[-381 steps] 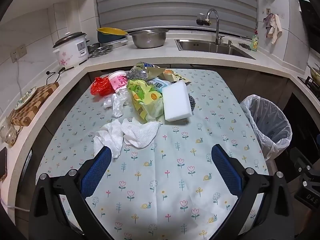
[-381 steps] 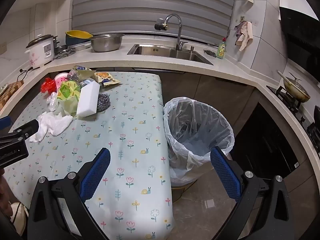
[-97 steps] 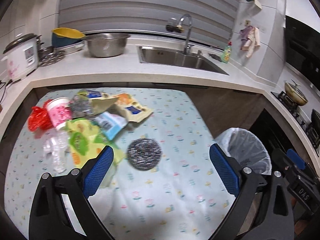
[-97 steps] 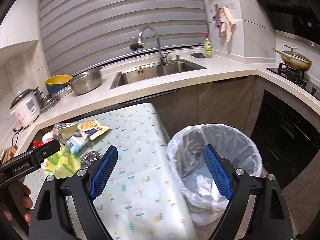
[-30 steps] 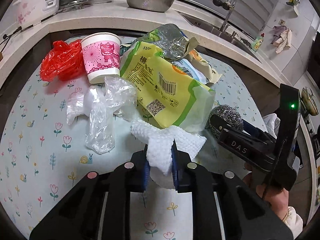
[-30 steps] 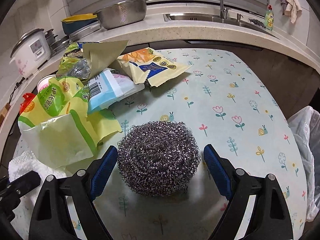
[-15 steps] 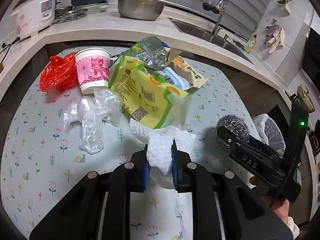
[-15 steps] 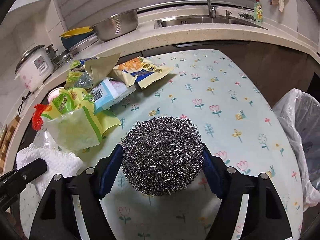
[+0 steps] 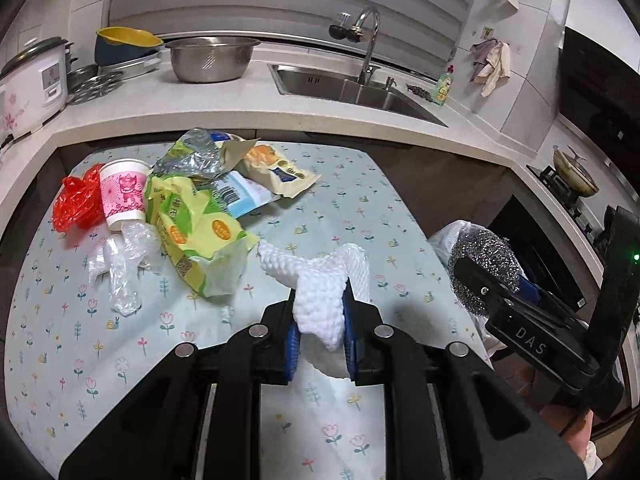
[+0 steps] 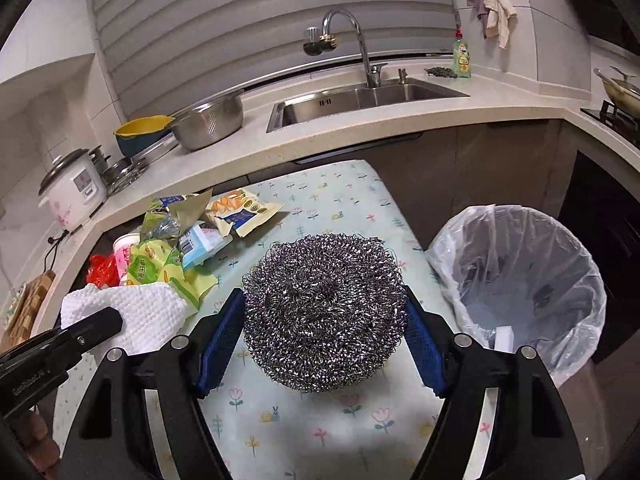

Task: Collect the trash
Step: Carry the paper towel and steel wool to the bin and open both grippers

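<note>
Claw on the left (image 9: 319,322) was seen pinched tight on a white paper towel (image 9: 320,280), which was lifted above the floral bench (image 9: 360,208) with its free end trailing toward the pile of litter. Further left on the bench, a red plastic bag (image 9: 74,200) was seen touching a pink paper cup (image 9: 122,196), which stood upright; in front of the cup a crumpled clear plastic film (image 9: 120,264) was spread flat. Beside these, a yellow-green snack bag (image 9: 196,232) was piled against a silver foil wrapper (image 9: 192,156), a light-blue packet (image 9: 240,196) and an orange-and-cream packet (image 9: 276,172).

To the right, the right claw (image 10: 324,330) was found clamped on a steel wool scourer (image 10: 324,316), its blue pads (image 10: 424,344) pressed against both sides of the ball, which was held clear of the bench. Just beyond the bench's right edge, a bin lined with a clear bag (image 10: 520,280) was seen standing on the floor, with white scraps lying at its bottom.
</note>
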